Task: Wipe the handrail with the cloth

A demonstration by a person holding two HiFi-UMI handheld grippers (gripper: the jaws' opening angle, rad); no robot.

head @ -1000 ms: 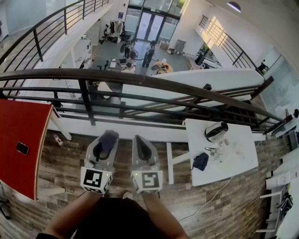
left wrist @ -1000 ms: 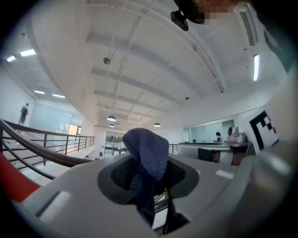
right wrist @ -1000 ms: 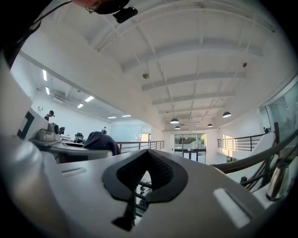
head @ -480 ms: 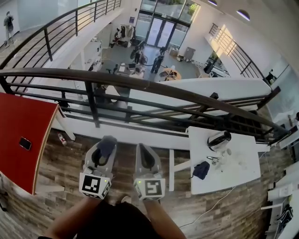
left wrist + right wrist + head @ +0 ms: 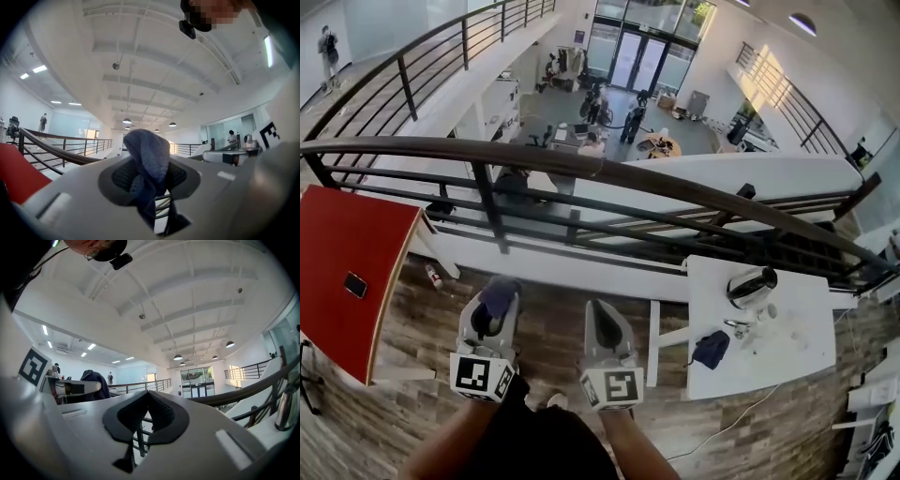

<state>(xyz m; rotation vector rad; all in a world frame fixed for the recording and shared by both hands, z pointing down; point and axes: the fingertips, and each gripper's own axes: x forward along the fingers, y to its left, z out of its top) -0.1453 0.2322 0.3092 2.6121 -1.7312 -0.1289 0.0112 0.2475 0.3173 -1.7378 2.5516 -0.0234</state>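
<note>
The dark handrail curves across the head view above both grippers. My left gripper is shut on a blue cloth that bulges out between its jaws; in the left gripper view the cloth fills the jaw gap, with the handrail off to the left. My right gripper is beside it, its jaws shut on nothing. In the right gripper view the handrail runs at the right and the cloth shows at the left. Both grippers hang below the rail, apart from it.
Thinner horizontal bars and a post run under the handrail. A red table with a phone stands at the left. A white table with a dark cloth and small items stands at the right. Wood floor lies below the grippers.
Both grippers sit lower in the head view and a little farther from the rail. The left one still holds the cloth.
</note>
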